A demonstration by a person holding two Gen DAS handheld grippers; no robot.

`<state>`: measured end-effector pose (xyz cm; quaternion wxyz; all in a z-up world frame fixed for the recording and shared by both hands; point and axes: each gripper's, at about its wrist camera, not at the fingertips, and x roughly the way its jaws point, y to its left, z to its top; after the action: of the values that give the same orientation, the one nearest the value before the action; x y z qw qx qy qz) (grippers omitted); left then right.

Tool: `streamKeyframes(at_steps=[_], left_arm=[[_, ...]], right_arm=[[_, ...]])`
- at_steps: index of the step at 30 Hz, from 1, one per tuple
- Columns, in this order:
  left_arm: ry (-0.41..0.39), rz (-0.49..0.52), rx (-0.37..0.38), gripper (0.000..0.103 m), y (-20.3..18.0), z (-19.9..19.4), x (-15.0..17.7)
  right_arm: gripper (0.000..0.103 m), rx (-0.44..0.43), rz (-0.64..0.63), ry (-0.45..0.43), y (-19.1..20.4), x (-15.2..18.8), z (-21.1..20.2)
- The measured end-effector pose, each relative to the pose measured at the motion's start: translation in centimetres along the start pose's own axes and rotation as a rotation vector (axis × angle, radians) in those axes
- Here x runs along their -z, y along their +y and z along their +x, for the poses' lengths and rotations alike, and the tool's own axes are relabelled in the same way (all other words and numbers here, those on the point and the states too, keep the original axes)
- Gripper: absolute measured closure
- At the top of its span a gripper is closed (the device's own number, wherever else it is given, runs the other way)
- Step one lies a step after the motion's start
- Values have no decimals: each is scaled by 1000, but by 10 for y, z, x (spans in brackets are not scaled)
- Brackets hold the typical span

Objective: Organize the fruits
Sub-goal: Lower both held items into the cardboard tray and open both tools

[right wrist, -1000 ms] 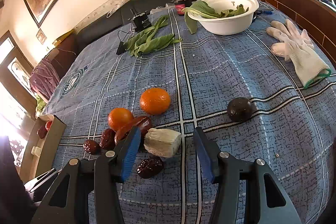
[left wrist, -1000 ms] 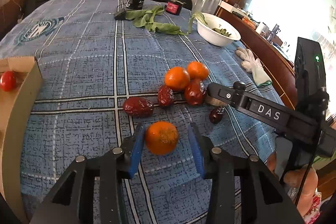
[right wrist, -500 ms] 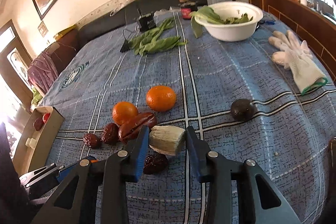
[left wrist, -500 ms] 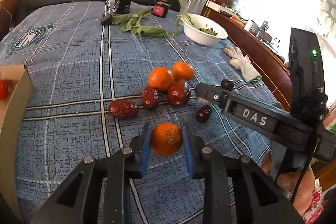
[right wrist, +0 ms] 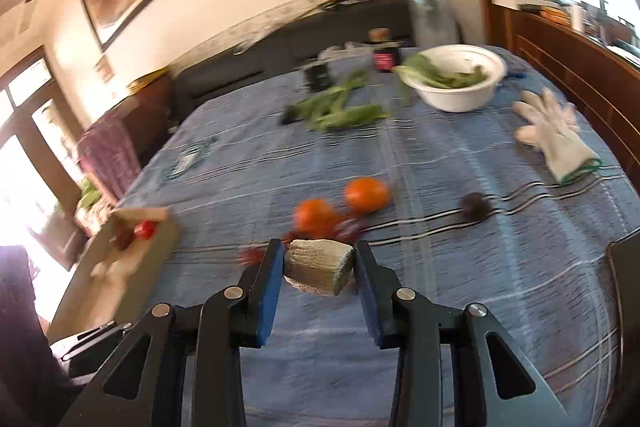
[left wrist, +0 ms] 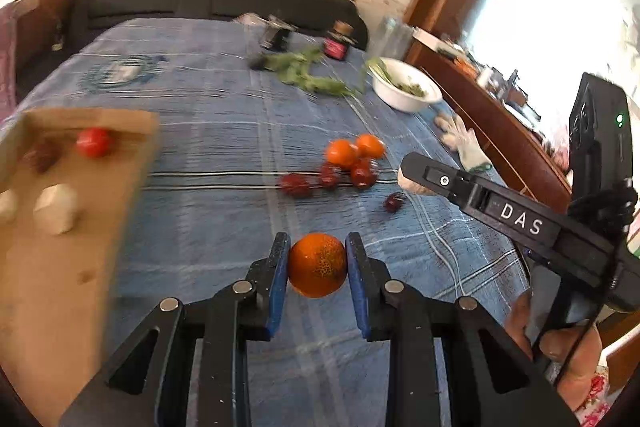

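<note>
I have an orange (left wrist: 317, 264) clamped between the blue pads of my left gripper (left wrist: 317, 267), both pads pressed against its sides, and it looks to sit clear of the blue checked cloth (left wrist: 224, 115) beneath. My right gripper (right wrist: 319, 269) is closed on a pale, ridged chunk (right wrist: 320, 267), gripped at both ends; I cannot tell what fruit it is.

Ahead of the right fingers and slightly to their left lie two more oranges (right wrist: 340, 205), with a blurred dark-red date (right wrist: 352, 229) just beyond the chunk. A dark round fruit (right wrist: 475, 206) sits ahead and well to the right of those fingers. Seen from the left gripper, several red dates (left wrist: 330, 177) are strung across the cloth ahead of the fingers.

Far to the left of the left fingers is a cardboard tray (left wrist: 60, 267) holding a red tomato (left wrist: 93, 142) and pale pieces (left wrist: 55, 209). Farther ahead: loose greens (right wrist: 336, 107), a white bowl (right wrist: 456, 95), and a white glove (right wrist: 556, 135).
</note>
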<state>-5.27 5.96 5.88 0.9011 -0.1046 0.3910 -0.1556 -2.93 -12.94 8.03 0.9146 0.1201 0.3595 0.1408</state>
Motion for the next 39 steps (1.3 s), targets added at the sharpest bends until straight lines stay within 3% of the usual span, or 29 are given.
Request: streamKeyframes(at_steps=[8, 12, 15, 21, 29, 32, 34, 39], left_arm=[[-59, -138, -205, 76, 96, -89, 6], [-59, -188, -291, 76, 140, -107, 1], [-34, -213, -341, 76, 171, -104, -3], [78, -297, -354, 76, 220, -74, -5], [101, -296, -364, 74, 228, -64, -2], [84, -316, -360, 71, 229, -69, -2], [66, -323, -354, 62, 229, -76, -3], [-19, -339, -344, 58, 216, -106, -2]], right_arm=[[64, -208, -185, 66, 118, 14, 4], [64, -281, -268, 135, 172, 28, 24], [64, -271, -335, 186, 205, 40, 47], [64, -213, -400, 259, 231, 58, 87], [63, -166, -445, 298, 244, 64, 112], [62, -161, -450, 286, 246, 63, 113], [58, -165, -444, 276, 247, 61, 112], [56, -193, -393, 231, 238, 53, 92]])
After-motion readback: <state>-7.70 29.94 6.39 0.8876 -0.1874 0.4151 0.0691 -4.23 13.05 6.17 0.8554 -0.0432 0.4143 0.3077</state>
